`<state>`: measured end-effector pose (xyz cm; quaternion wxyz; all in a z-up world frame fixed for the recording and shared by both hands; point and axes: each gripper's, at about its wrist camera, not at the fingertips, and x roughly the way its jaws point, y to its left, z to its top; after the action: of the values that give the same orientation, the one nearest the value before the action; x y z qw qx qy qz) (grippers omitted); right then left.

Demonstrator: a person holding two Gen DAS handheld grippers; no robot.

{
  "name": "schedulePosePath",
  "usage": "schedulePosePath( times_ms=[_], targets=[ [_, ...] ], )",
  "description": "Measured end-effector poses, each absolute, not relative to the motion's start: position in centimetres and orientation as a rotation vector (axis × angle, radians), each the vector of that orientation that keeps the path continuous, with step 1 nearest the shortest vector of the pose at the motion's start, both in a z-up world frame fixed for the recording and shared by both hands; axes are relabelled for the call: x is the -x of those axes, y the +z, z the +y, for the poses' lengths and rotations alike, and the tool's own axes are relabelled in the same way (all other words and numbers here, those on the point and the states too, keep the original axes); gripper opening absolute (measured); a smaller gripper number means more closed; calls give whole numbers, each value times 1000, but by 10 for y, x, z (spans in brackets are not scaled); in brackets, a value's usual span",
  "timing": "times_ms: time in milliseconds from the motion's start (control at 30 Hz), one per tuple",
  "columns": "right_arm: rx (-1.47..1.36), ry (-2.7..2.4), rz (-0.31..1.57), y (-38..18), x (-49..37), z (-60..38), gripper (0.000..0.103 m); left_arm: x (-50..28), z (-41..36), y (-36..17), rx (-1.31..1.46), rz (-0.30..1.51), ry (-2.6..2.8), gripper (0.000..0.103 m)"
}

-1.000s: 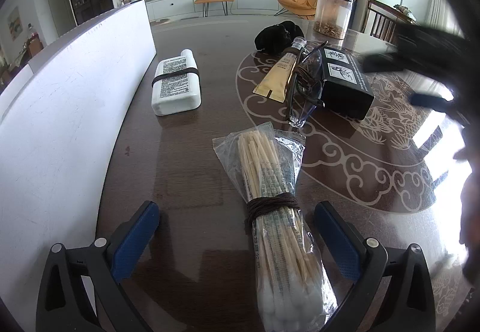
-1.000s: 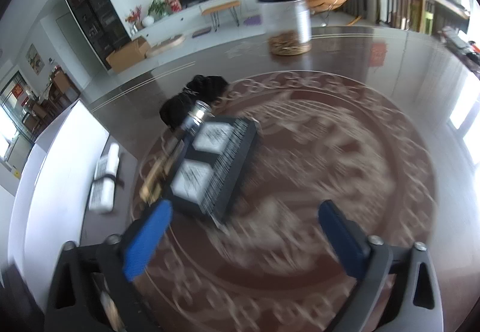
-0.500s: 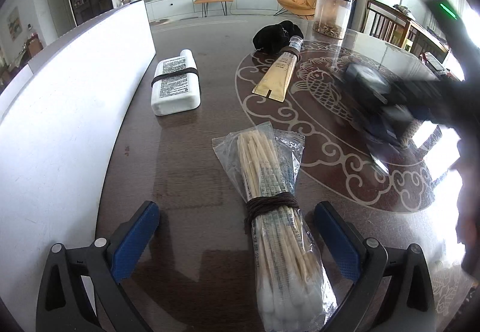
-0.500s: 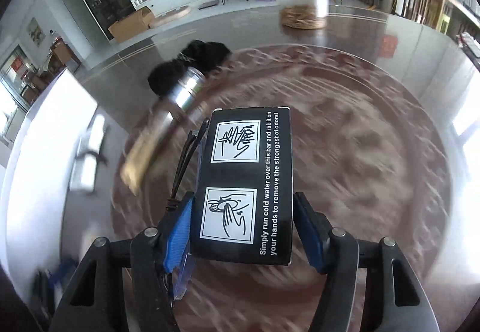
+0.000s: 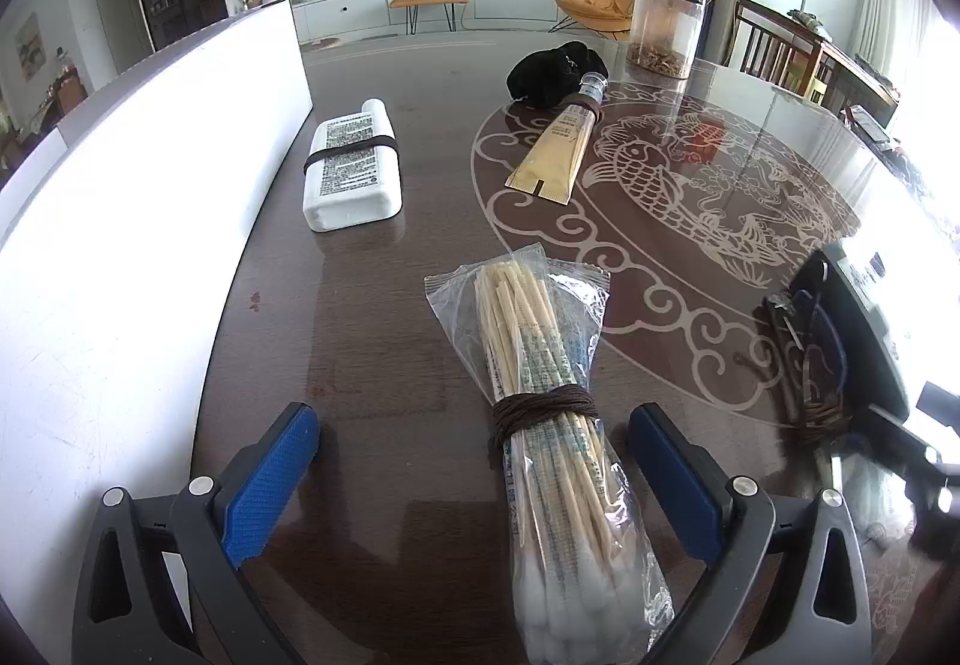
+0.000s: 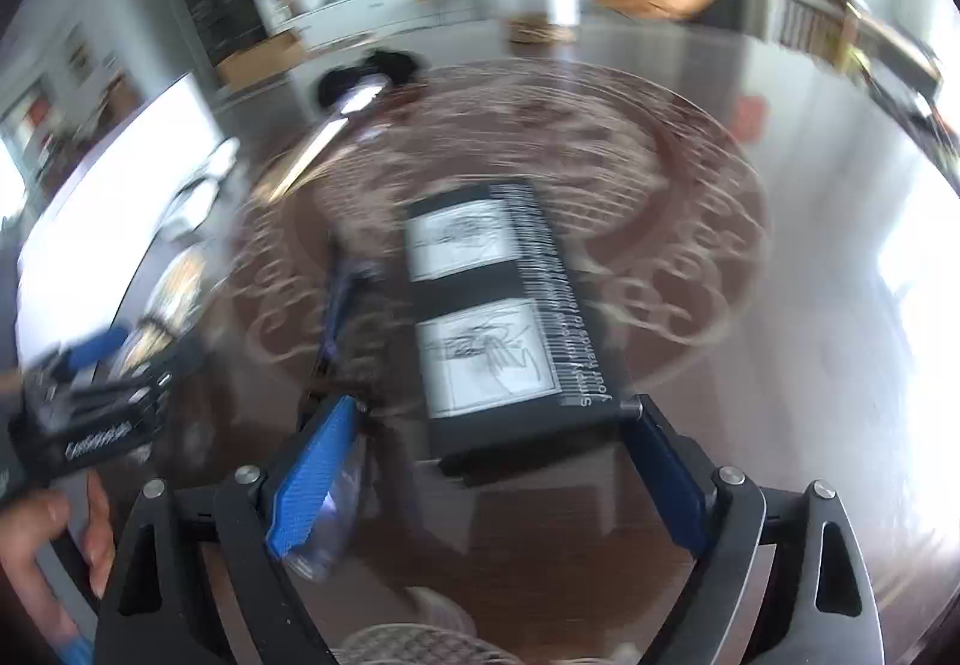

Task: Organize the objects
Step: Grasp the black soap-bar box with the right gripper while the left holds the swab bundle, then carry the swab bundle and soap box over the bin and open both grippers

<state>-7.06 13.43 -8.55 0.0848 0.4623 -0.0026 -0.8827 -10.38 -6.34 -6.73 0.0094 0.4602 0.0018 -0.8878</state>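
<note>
My left gripper [image 5: 474, 461] is open, its blue pads either side of a bag of cotton swabs [image 5: 546, 413] tied with brown cord, lying on the dark table. My right gripper [image 6: 486, 455] is open; a black box [image 6: 498, 305] with white hand pictures lies on the table between and just beyond its pads, with glasses [image 6: 342, 317] tied to its left side. The box [image 5: 864, 329] and the right gripper show at the right edge of the left wrist view. The right wrist view is blurred.
A white bottle [image 5: 354, 173] with a black band lies by a white board [image 5: 120, 221] on the left. A tan tube [image 5: 558, 149], a black pouch [image 5: 552, 71] and a clear jar [image 5: 666, 29] lie farther back. The left gripper [image 6: 90, 413] shows at the left.
My right gripper closed on the black box, carried it from beside the tan tube toward the near right of the table, and has now opened with the box on the table. The left gripper stayed still.
</note>
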Motion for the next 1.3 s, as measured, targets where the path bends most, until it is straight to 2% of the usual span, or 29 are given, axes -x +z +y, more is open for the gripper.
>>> schedulePosePath(
  times_ms=[67, 167, 300, 367, 400, 433, 467, 500, 600, 767, 967, 1133, 1300],
  targets=[
    [-1318, -2696, -14, -76, 59, 136, 90, 104, -64, -67, -1438, 7, -2774, 103],
    [-1262, -2744, -126, -64, 42, 151, 90, 103, -65, -67, -1438, 8, -2775, 103],
    [-1326, -2708, -39, -61, 64, 149, 90, 105, -64, -67, -1462, -12, -2792, 103],
    [-1412, -2644, 12, -67, 90, 143, 90, 102, -60, -63, -1451, -57, -2846, 78],
    [-1443, -2610, 33, -70, 98, 143, 85, 99, -57, -61, -1451, -72, -2859, 70],
    [-1471, -2576, 57, -75, 109, 140, 73, 97, -55, -58, -1453, -83, -2875, 51],
    [-1501, -2549, 86, -79, 118, 138, 65, 95, -54, -57, -1456, -95, -2885, 30],
    [-1524, -2511, 98, -82, 125, 136, 60, 94, -54, -55, -1457, -108, -2882, 28],
    [-1550, -2477, 128, -83, 126, 138, 59, 86, -66, -49, -1481, 55, -2913, 28],
    [-1489, -2536, -71, -59, 92, 168, 59, 54, -74, -22, -1425, 191, -3003, 28],
    [-1377, -2543, -157, -14, 58, 160, 59, 16, -89, 29, -1332, 330, -3124, 28],
    [-1190, -2451, -204, 40, 41, 99, 59, -13, -144, 81, -1147, 349, -3129, 28],
    [-1055, -2264, -212, 78, 26, 9, 59, -35, -225, 100, -1056, 323, -2959, 28]
  ],
)
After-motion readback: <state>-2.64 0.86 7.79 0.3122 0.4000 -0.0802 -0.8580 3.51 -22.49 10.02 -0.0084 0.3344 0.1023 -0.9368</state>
